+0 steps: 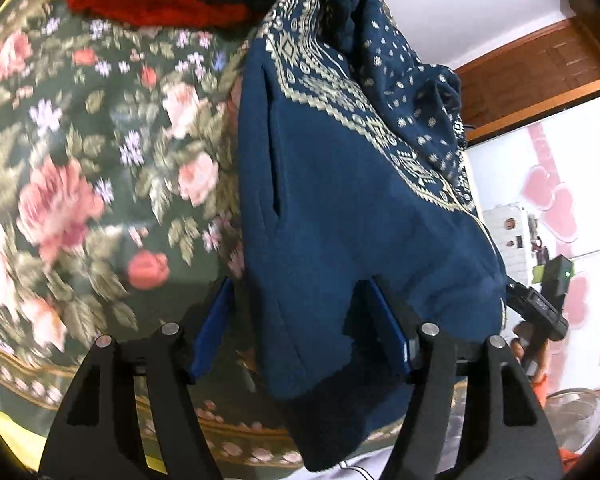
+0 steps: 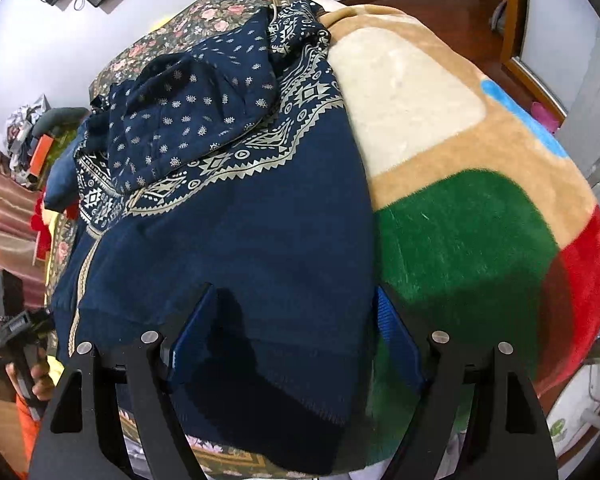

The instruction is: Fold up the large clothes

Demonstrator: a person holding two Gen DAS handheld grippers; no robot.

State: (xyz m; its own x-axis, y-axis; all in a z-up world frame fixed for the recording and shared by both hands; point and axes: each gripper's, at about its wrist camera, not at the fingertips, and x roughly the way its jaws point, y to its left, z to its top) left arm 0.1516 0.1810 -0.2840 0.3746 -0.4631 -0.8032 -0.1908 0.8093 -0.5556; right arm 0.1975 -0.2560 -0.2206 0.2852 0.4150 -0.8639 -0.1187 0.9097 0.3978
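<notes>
A navy hooded sweater [image 1: 340,208] with a cream geometric band lies on the bed, folded lengthwise, its hood bunched at the far end. It also shows in the right wrist view [image 2: 236,232]. My left gripper [image 1: 296,320] is open, its blue pads either side of the sweater's hem. My right gripper [image 2: 292,332] is open, its blue pads straddling the hem at the near bed edge. Neither gripper pinches the cloth.
A dark floral bedspread [image 1: 80,168] covers the bed on the left. A red garment [image 1: 148,4] lies at the far end. A tan, green and red blanket [image 2: 460,200] lies right of the sweater. The other gripper [image 1: 540,308] shows at the right.
</notes>
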